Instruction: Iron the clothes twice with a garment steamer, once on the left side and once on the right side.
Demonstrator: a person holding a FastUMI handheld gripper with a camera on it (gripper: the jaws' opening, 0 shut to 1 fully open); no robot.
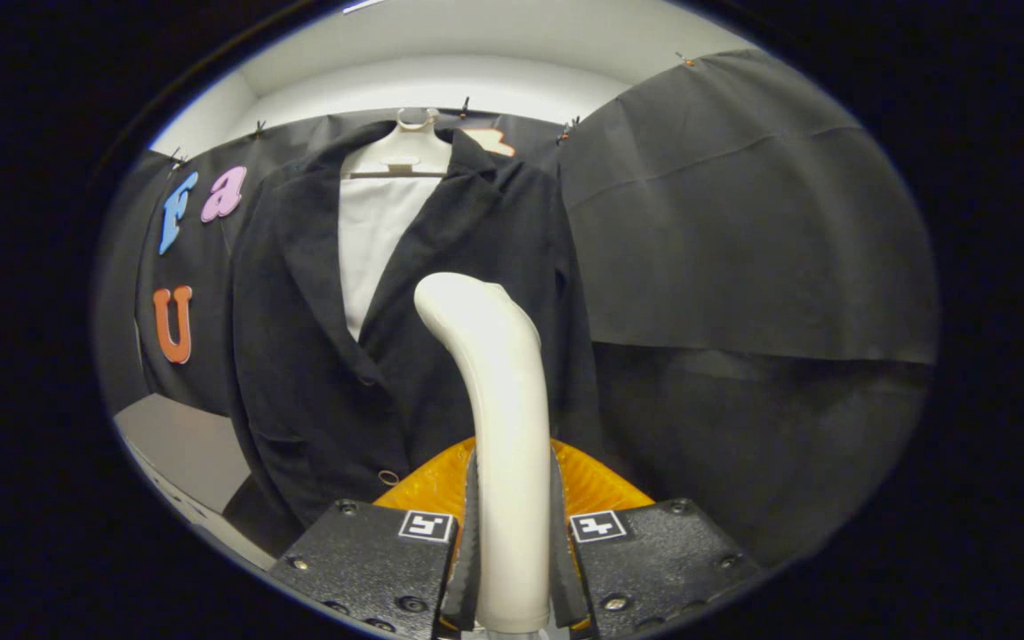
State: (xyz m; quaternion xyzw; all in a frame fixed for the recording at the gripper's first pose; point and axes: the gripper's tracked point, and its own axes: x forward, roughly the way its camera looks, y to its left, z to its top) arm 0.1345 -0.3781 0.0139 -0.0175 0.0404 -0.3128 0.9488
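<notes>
A black jacket (316, 373) hangs on a white hanger (401, 153) against the booth wall, open at the collar with a white lining (374, 240) showing. My gripper (512, 516) is shut on the handle of a cream-white garment steamer (499, 382). The steamer stands upright between my two fingers, both pads pressing its sides. Its curved head bends toward the jacket's right front panel, at about mid-chest height. I cannot tell whether the head touches the cloth.
Black cloth (743, 222) covers the wall to the right of the jacket and behind it. A pale surface (179, 449) shows low on the left, under the jacket's sleeve. An orange part (428, 484) of the gripper sits behind the fingers.
</notes>
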